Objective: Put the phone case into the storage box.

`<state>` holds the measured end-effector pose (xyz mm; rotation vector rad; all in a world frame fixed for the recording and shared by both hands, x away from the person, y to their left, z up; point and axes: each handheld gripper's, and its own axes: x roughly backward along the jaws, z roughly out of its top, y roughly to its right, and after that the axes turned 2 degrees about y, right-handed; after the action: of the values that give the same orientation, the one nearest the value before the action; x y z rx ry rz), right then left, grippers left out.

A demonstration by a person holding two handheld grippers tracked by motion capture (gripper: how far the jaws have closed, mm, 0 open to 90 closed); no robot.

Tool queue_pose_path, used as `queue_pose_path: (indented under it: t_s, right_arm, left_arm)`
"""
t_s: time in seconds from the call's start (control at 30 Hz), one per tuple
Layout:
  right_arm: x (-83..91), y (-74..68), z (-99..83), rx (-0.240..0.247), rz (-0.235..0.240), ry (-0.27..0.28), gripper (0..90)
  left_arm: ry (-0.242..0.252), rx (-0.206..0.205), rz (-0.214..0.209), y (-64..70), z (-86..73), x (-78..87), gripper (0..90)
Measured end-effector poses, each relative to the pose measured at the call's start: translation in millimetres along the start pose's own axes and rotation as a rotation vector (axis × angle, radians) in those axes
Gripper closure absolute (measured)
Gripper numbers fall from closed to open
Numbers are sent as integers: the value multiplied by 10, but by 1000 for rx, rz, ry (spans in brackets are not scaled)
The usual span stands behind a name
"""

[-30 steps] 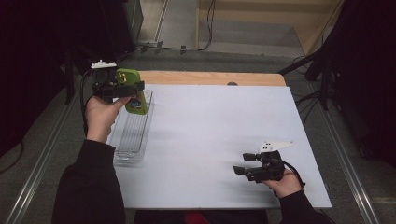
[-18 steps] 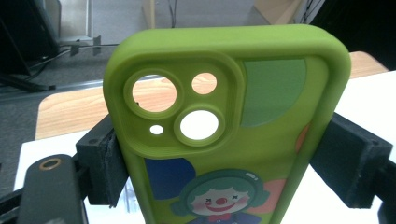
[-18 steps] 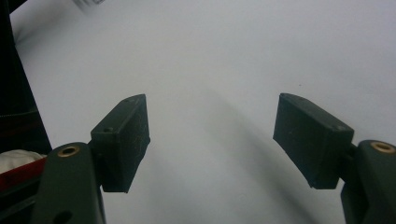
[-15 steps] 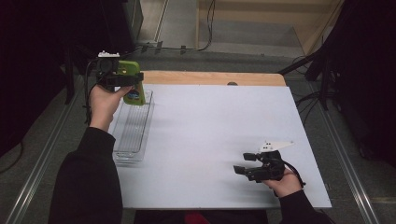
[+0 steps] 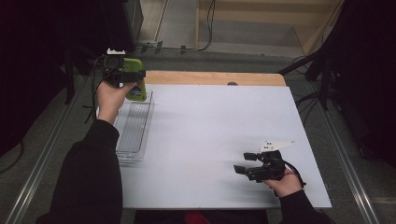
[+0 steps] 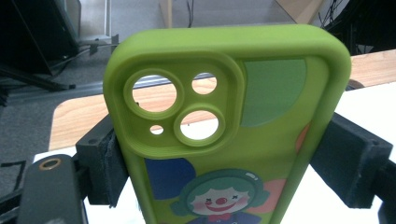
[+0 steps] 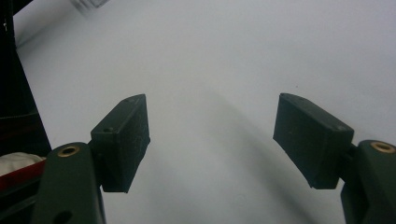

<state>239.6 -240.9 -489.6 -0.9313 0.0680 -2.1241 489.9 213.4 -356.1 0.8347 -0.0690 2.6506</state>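
A green phone case (image 6: pixel 233 130) with camera cut-outs and a clown picture is clamped by its long edges between the jaws of my left gripper (image 6: pixel 224 163). In the high view that gripper (image 5: pixel 125 77) holds the case (image 5: pixel 136 91) upright above the far end of a clear tray (image 5: pixel 133 130) at the table's left. My right gripper (image 5: pixel 245 164) rests low over the white table near its front right, open, with nothing between its pads (image 7: pixel 123 140).
The clear ribbed tray lies lengthwise along the left edge of the white tabletop (image 5: pixel 215 126). A wooden strip (image 5: pixel 210 77) runs along the far edge. Black stands and cables (image 5: pixel 308 65) stand beyond the table.
My left gripper has lifted the green case up and away toward the far left corner, over the tray's far end. The right gripper has stayed put.
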Motion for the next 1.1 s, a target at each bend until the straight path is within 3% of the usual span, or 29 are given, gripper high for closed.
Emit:
queue_pose_path:
  t_s: [0.13,0.47,0.63,0.8,1.1]
  right_arm:
    - [4,4,-1,0,1,0,252]
    - [3,8,-2,0,-1,3,252]
    - [22,18,1,-11,-9,17,251]
    - [18,13,0,-8,-6,11,252]
    - [10,13,-3,-3,-3,9,251]
  left_arm:
    - [6,0,8,-25,1,-83,163]
    - [9,60,10,-118,-54,-232,161]
    - [-5,50,11,-126,-82,-274,160]
    - [7,72,5,-123,-131,-314,159]
    - [-9,64,28,-154,-231,-383,158]
